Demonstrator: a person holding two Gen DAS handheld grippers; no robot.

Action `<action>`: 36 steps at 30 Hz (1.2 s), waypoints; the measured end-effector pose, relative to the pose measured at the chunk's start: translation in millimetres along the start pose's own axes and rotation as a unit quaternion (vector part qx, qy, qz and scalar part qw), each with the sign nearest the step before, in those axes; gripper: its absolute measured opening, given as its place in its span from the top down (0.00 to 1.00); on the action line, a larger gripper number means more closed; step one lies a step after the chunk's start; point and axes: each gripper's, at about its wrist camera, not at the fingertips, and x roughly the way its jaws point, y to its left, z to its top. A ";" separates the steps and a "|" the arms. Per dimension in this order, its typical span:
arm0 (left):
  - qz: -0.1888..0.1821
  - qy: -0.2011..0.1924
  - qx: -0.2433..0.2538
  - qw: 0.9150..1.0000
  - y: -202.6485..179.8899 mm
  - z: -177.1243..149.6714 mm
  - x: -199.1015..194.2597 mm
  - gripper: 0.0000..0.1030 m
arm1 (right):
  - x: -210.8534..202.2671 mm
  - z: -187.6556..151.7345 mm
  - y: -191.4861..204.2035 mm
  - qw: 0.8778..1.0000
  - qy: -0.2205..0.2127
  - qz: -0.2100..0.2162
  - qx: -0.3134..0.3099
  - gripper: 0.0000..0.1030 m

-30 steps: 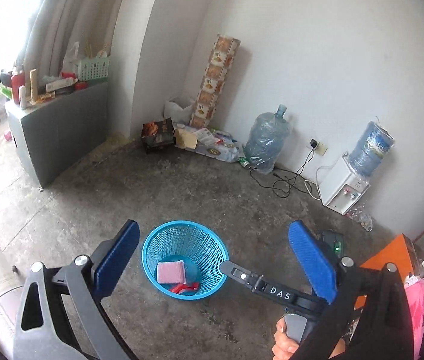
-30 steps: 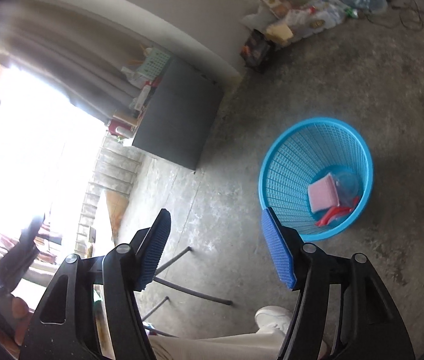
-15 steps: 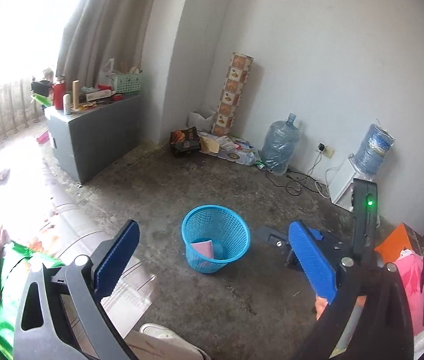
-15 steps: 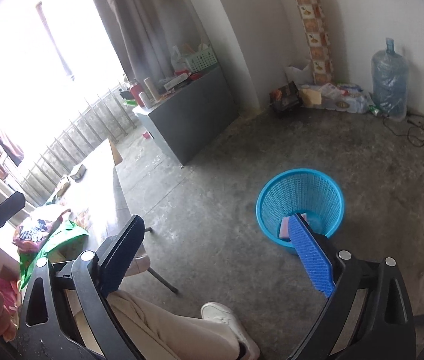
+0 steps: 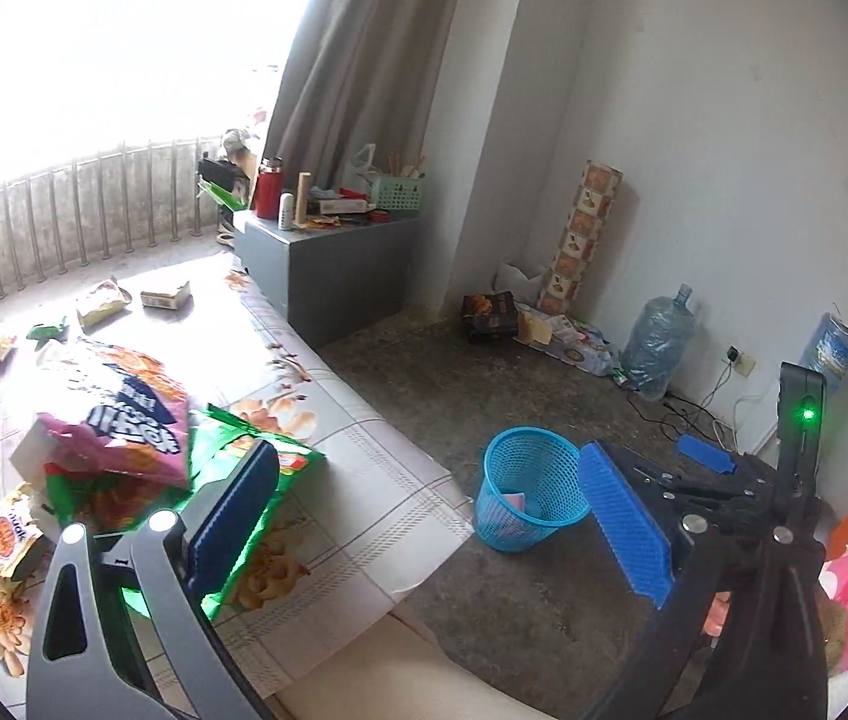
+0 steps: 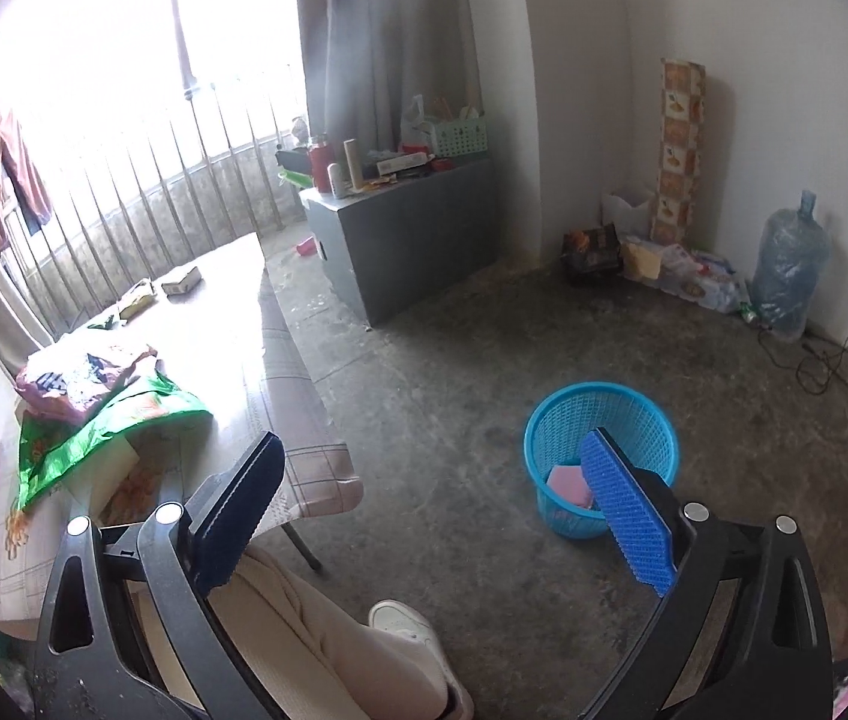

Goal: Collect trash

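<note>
A blue mesh trash basket (image 5: 529, 495) (image 6: 601, 456) stands on the concrete floor with a pink item (image 6: 568, 486) inside. A table with a floral cloth (image 5: 328, 420) (image 6: 280, 360) holds snack wrappers: a pink bag (image 5: 118, 426) (image 6: 82, 381), a green bag (image 5: 244, 492) (image 6: 94, 432) and small packets (image 5: 100, 306). My left gripper (image 5: 424, 516) is open and empty above the table's near corner. My right gripper (image 6: 430, 510) is open and empty, above the floor between table and basket; it also shows in the left wrist view (image 5: 706, 462).
A grey cabinet (image 5: 340, 264) with bottles and a basket stands by the curtain. A patterned roll (image 6: 679, 150), bags and a water jug (image 6: 790, 264) line the far wall. Cables (image 6: 832, 360) trail on the floor. My leg and shoe (image 6: 406, 630) are below the right gripper.
Both grippers have pulled back and swung left from the basket toward the table. The wrapper-covered table has come into view. Both stayed open and empty.
</note>
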 end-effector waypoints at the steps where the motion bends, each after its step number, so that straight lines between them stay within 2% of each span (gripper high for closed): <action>1: 0.008 -0.005 -0.001 1.000 5.8 -3.4 -8.4 0.05 | -1.7 -1.1 4.8 1.000 -0.007 -0.005 -0.011 0.08; 5: 0.043 -0.025 -0.015 0.999 33.5 -18.2 -38.0 0.05 | -6.9 -4.7 18.8 0.999 -0.040 0.003 -0.031 0.08; 10: 0.097 -0.040 -0.044 0.994 71.6 -50.5 -70.4 0.05 | -3.2 -0.3 36.8 0.995 -0.032 0.093 -0.022 0.08; 15: 0.155 -0.033 -0.065 0.985 107.1 -78.5 -85.1 0.05 | 8.3 4.2 68.2 0.987 0.005 0.156 -0.030 0.08; 21: 0.202 -0.031 -0.077 0.976 152.3 -94.2 -88.7 0.05 | 25.9 -1.0 98.1 0.974 0.058 0.214 -0.034 0.08; 23: 0.212 -0.020 -0.101 0.972 176.3 -94.9 -83.1 0.05 | 26.0 -5.0 105.9 0.972 0.068 0.223 -0.037 0.12; 25: 0.209 -0.006 -0.148 0.967 206.4 -96.0 -77.0 0.05 | 30.8 -4.8 109.5 0.969 0.082 0.230 -0.035 0.15; 28: 0.200 0.015 -0.223 0.954 251.7 -96.8 -66.5 0.14 | 39.5 -4.8 112.1 0.963 0.106 0.247 -0.024 0.22; 33: 0.153 0.019 -0.375 0.914 316.0 -111.3 -51.5 0.27 | 59.9 -2.2 115.7 0.946 0.152 0.286 0.013 0.27; 34: 0.150 0.018 -0.394 0.907 324.0 -114.4 -48.8 0.30 | 62.2 -1.6 116.2 0.944 0.157 0.290 0.018 0.27; 36: 0.153 0.022 -0.413 0.897 335.0 -117.4 -42.5 0.35 | 66.1 -0.6 118.8 0.940 0.165 0.297 0.024 0.28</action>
